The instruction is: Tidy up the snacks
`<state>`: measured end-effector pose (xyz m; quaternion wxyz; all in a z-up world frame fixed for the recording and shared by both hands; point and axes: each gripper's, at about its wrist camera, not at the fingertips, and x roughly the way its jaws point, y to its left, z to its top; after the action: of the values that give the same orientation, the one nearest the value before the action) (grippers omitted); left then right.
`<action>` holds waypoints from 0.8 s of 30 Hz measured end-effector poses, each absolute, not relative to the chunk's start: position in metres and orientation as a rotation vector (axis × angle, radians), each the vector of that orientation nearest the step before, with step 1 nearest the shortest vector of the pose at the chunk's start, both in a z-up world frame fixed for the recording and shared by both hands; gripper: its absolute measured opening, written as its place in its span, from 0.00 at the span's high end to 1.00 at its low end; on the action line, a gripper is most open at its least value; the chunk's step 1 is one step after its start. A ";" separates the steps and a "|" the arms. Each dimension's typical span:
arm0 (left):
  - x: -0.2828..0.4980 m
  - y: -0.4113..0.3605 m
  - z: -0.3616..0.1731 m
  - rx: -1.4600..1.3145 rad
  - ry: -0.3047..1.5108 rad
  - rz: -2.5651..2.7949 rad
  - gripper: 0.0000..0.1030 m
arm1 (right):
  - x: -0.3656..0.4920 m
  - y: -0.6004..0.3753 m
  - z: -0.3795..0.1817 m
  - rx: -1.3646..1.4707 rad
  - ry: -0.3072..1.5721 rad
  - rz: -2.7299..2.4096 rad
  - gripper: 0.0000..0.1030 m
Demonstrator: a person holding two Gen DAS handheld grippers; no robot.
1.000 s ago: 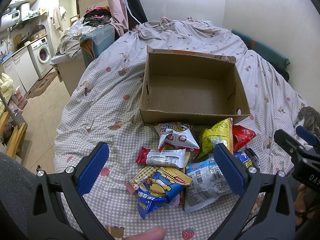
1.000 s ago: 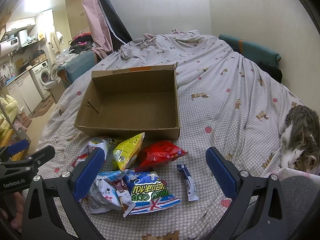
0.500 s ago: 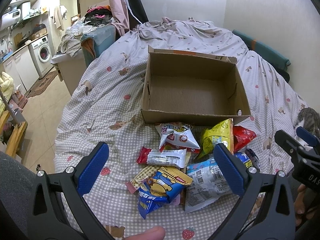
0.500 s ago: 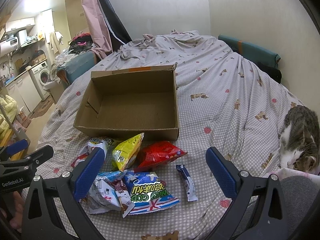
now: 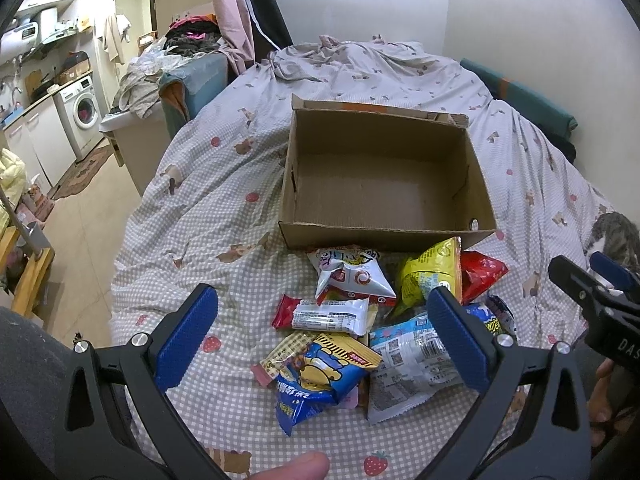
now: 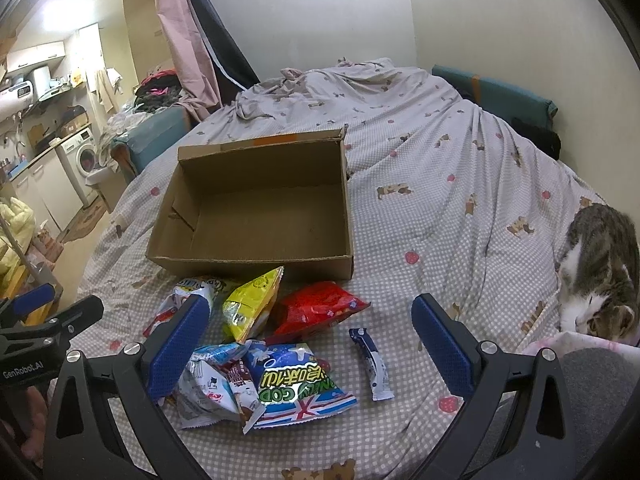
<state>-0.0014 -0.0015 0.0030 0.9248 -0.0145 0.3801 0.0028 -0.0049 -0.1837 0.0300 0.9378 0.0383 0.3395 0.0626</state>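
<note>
An open, empty cardboard box (image 5: 384, 184) sits on the bed; it also shows in the right wrist view (image 6: 260, 216). Several snack packs lie in a pile in front of it: a yellow bag (image 5: 432, 276), a red bag (image 6: 320, 310), a blue bear bag (image 5: 320, 376), a white-and-red bar (image 5: 328, 316), a blue-and-green bag (image 6: 296, 384) and a small blue stick pack (image 6: 374, 364) lying apart. My left gripper (image 5: 322, 338) is open and empty above the pile. My right gripper (image 6: 308, 346) is open and empty above the pile's right side.
The bed is covered by a checked sheet (image 6: 440, 208). A cat (image 6: 600, 272) lies at the bed's right edge. The bed's left edge drops to a tiled floor (image 5: 88, 216), with a washing machine (image 5: 82, 114) and cluttered furniture beyond. A wall stands behind the bed.
Both grippers have shifted very slightly; the box and snacks sit a little lower in the views. Nothing was taken hold of.
</note>
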 end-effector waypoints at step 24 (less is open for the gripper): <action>0.067 0.060 -0.007 -0.101 1.104 0.113 0.00 | 0.054 -0.265 0.030 0.311 0.965 0.095 0.00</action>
<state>0.0675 0.0596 -0.0074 0.8486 -0.0479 0.5241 0.0534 0.0544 -0.2650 0.0302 0.8732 0.1488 0.4619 0.0456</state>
